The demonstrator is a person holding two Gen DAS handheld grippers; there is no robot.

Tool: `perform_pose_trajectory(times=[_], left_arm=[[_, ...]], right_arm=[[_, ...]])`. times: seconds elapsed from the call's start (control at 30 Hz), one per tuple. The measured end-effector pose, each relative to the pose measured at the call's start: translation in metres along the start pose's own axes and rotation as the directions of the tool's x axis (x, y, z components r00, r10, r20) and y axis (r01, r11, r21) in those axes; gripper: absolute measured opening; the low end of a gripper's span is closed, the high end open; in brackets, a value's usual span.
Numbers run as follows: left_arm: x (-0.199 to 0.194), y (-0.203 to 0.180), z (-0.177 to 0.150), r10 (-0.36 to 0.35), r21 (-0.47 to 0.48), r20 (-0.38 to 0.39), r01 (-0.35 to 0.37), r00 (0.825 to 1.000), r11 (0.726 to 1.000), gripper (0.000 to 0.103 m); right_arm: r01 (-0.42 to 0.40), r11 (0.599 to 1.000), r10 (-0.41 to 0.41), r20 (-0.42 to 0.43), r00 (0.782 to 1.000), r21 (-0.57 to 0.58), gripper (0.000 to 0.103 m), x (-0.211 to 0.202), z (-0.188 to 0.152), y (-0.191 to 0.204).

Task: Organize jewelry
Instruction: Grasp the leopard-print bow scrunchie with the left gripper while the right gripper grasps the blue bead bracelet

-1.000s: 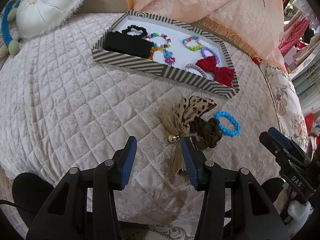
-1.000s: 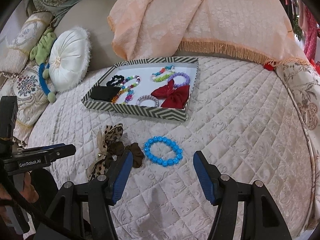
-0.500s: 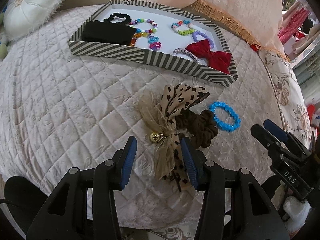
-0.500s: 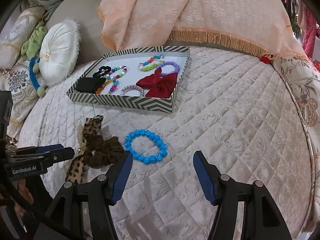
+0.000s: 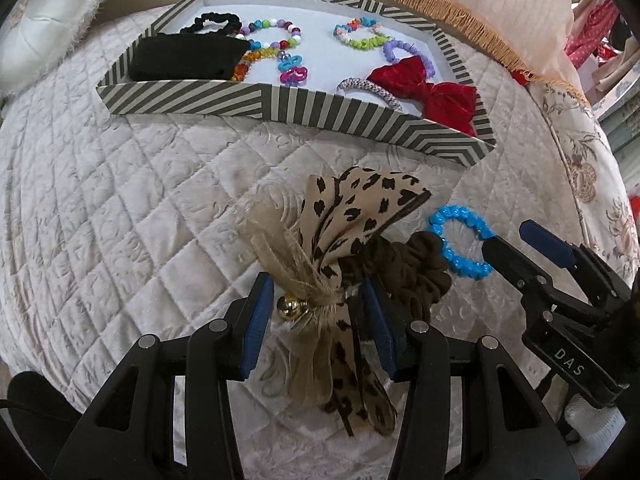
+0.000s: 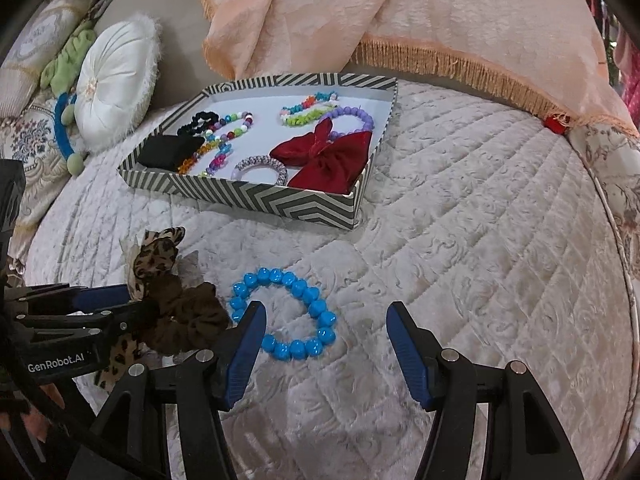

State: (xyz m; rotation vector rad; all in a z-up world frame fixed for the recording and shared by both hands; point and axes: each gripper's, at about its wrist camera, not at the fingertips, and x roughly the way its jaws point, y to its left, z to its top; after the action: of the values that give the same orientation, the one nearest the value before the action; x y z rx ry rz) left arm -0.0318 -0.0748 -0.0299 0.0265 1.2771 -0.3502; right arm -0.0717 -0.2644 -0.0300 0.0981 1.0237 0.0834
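On the quilted bedspread [image 6: 460, 240], the left gripper [image 5: 316, 320] points down over a leopard-print bow [image 5: 352, 216], its blue fingers [image 5: 256, 320] apart on either side of the bow's knot and small gold bell [image 5: 292, 307], not yet pressing on it. A brown scrunchie [image 5: 408, 268] lies against the bow. Just beside it sits a blue bead bracelet [image 6: 284, 312]; the right gripper [image 6: 324, 344] hangs over it with fingers spread wide, one finger [image 6: 246, 344] reaching over the bracelet's near edge. Farther back, a striped tray [image 6: 256, 200] holds a red bow [image 6: 328, 156], bead bracelets and a black pouch [image 6: 168, 152].
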Motion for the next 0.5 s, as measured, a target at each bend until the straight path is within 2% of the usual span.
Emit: perform_pose_trajectory(times=[0.37,0.43,0.47,0.5], left_arm=[[0.004,0.000,0.002,0.009,0.011,0.003,-0.009,1.000,1.000,0.046],[0.006,-0.001,0.002,0.012,0.012,0.004,-0.012,1.000,1.000,0.046],[0.006,-0.001,0.002,0.014,0.013,0.005,-0.014,1.000,1.000,0.046],[0.006,-0.001,0.002,0.016,0.013,0.006,-0.016,1.000,1.000,0.046]], right_arm=[[0.005,0.999,-0.006,-0.013,1.000,-0.038,0.060,0.015,-0.001,0.003],[0.014,0.999,-0.015,-0.006,1.000,-0.053,0.055,0.016,-0.002,0.003],[0.023,0.998,-0.023,-0.003,1.000,-0.062,0.046,0.016,-0.002,0.003],[0.020,0.997,-0.020,0.001,1.000,-0.072,0.042,0.017,-0.002,0.003]])
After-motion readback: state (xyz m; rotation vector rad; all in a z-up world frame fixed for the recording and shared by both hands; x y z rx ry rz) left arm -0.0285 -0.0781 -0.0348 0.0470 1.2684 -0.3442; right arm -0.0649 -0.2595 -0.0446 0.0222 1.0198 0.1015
